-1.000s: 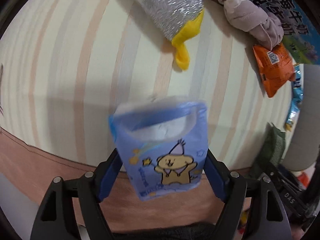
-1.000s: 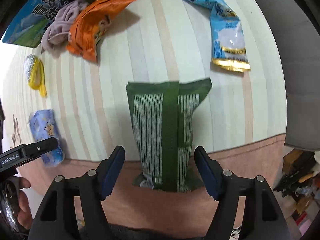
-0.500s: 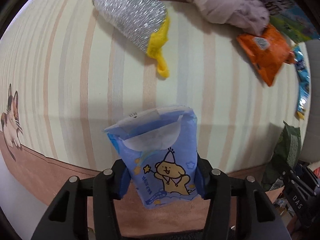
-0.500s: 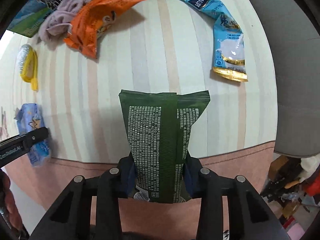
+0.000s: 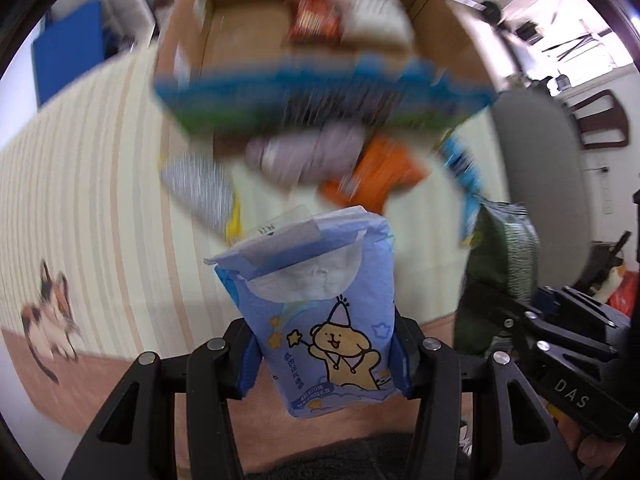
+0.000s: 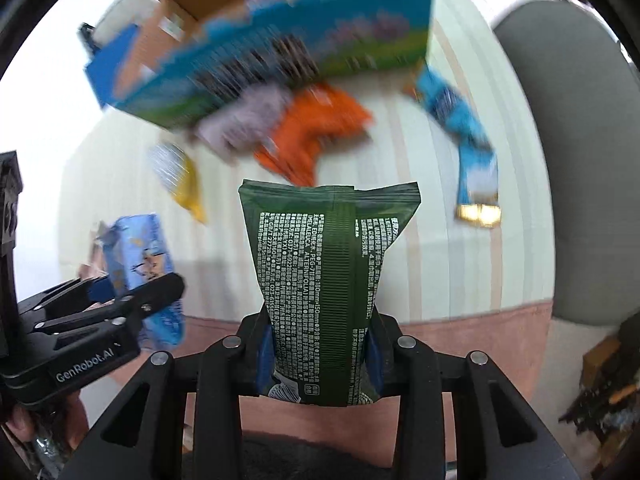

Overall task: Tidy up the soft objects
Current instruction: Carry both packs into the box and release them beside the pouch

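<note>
Ahead, blurred orange packet (image 6: 316, 136) and cardboard box (image 5: 320, 20) lie beyond green pack (image 6: 328, 280).

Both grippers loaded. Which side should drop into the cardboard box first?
Probably left. The left gripper grips the blue tissue pack with the cardboard box opening straight ahead; from the right gripper, holding the green pack, it sits up-left.

obstacles: purple cloth (image 5: 308, 152), orange packet (image 5: 372, 176) before box (image 5: 320, 92) | left tablecloth (image 5: 100, 152) bare
</note>
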Demonstrator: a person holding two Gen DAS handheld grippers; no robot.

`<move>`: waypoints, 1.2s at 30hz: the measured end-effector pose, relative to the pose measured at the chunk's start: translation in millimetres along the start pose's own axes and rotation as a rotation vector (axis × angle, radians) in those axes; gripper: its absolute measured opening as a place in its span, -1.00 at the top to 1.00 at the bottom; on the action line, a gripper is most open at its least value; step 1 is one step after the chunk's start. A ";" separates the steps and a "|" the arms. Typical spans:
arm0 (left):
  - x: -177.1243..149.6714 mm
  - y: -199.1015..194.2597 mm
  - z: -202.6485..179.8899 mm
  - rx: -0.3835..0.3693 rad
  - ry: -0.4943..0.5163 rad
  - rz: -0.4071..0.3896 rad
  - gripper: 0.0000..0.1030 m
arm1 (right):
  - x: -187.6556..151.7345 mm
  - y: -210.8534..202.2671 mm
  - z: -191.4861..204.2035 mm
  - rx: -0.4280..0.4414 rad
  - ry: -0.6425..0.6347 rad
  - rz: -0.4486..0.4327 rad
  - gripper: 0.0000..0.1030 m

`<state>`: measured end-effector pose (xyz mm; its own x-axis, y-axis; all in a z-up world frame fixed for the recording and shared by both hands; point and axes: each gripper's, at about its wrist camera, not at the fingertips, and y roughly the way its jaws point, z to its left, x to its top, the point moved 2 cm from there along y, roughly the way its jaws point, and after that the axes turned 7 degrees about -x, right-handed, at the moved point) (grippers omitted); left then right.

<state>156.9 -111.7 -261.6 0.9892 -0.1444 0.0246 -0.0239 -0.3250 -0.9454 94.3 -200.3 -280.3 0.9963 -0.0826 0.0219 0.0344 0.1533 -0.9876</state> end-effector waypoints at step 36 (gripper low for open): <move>320.1 29.1 180.6 0.176 0.061 0.172 -0.24 | 263.7 102.7 13.1 -0.246 -0.102 0.132 0.25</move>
<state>499.0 1.4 -339.9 0.9622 -0.2411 -0.1267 -0.1600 -0.1240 -0.9793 361.6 -193.4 -373.9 0.9941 0.0232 -0.1058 -0.1034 -0.0883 -0.9907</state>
